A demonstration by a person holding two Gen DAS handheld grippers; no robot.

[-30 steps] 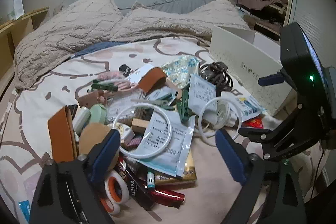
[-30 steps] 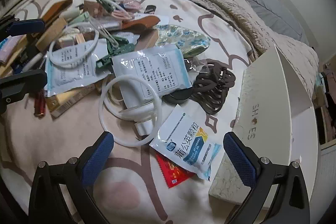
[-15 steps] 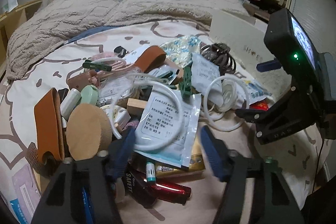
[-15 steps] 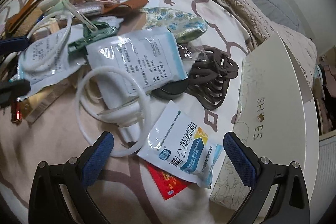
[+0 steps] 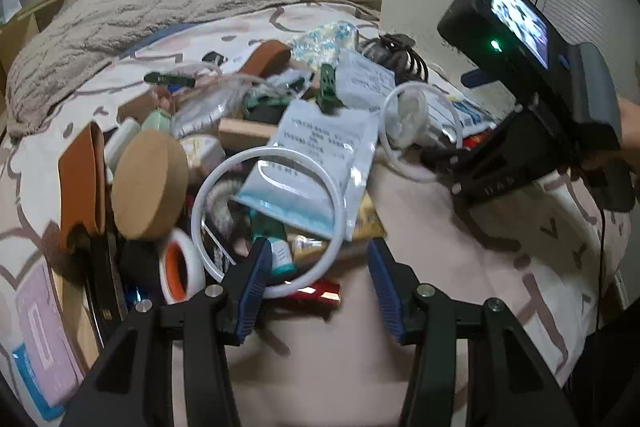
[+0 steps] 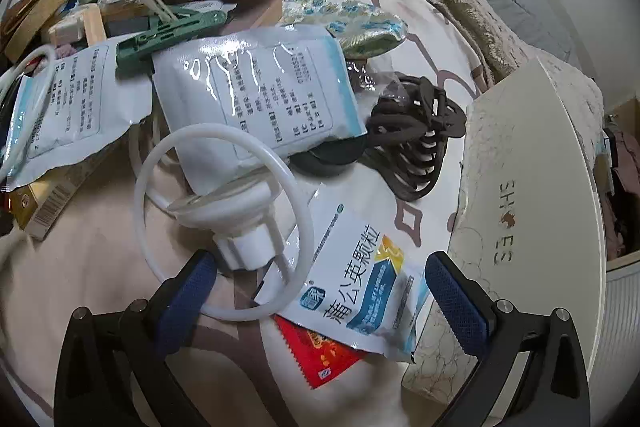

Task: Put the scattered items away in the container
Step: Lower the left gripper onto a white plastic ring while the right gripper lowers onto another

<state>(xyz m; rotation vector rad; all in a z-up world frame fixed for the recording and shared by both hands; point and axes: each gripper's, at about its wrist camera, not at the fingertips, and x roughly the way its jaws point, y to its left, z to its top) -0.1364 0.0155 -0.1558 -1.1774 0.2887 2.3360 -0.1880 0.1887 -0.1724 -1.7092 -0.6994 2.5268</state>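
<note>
there, white ring [image 5: 267, 223] between the left gripper's [image 5: 316, 285] parted jaws, right gripper's [image 6: 320, 291] jaws apart astride a sachet [image 6: 360, 279]

From my feed: shoe box [image 6: 532, 195] cut off by right edge, red sachet [image 6: 320, 355] half under the white-blue packet [image 6: 360, 279], gold box [image 6: 40, 207] mostly buried at left, left-wrist pile w/ motion blur, labels unreadable.

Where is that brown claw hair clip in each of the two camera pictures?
Left wrist view: brown claw hair clip sits upper centre-right, at the far edge of the pile.
Right wrist view: it lies right of centre, beside the shoebox.
Shared landmark: the white shoebox.
</note>
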